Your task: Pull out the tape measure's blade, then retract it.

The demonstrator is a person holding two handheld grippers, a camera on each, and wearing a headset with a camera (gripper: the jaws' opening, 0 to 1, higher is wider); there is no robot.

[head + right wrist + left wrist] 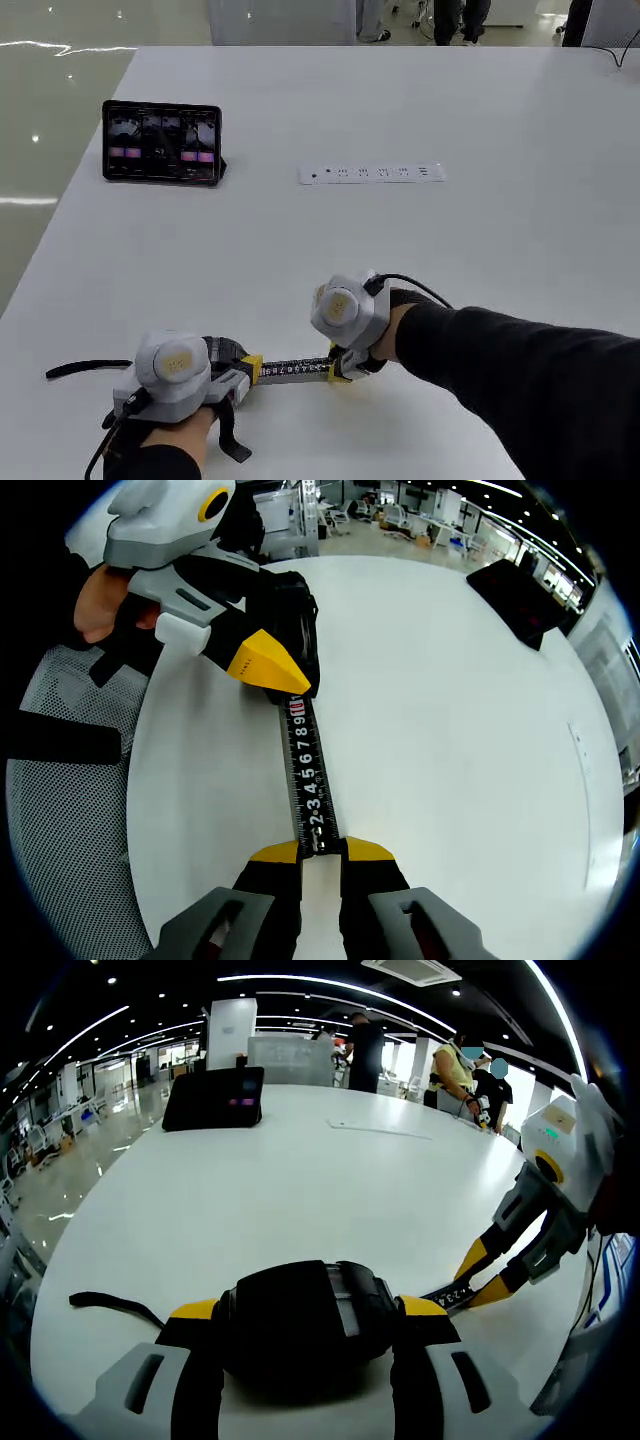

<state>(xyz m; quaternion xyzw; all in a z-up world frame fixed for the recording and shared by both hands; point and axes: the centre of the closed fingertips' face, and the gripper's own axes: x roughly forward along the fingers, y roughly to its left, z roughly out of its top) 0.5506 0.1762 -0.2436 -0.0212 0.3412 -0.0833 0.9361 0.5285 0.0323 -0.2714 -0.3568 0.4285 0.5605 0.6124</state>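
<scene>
The left gripper point(248, 368) clamps the tape measure point(305, 1320). The right gripper point(322, 852) pinches the blade point(308, 770), seemingly just its tip, so a slip would snap it back.

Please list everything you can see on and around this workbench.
black tape measure case: one, black, near table edge, between the left gripper's jaws
dark numbered blade: one, dark with white figures, pulled out along the table
black strap: one, black, lying left of the case
black tablet: one, black, propped up, far left
white power strip: one, white, mid-table
white table: one, white
people: several, beyond the far edge
left gripper: one, white-grey with yellow tips, shut on the case
right gripper: one, same colours, shut on the blade's end
black sleeve: one, black, right arm
</scene>
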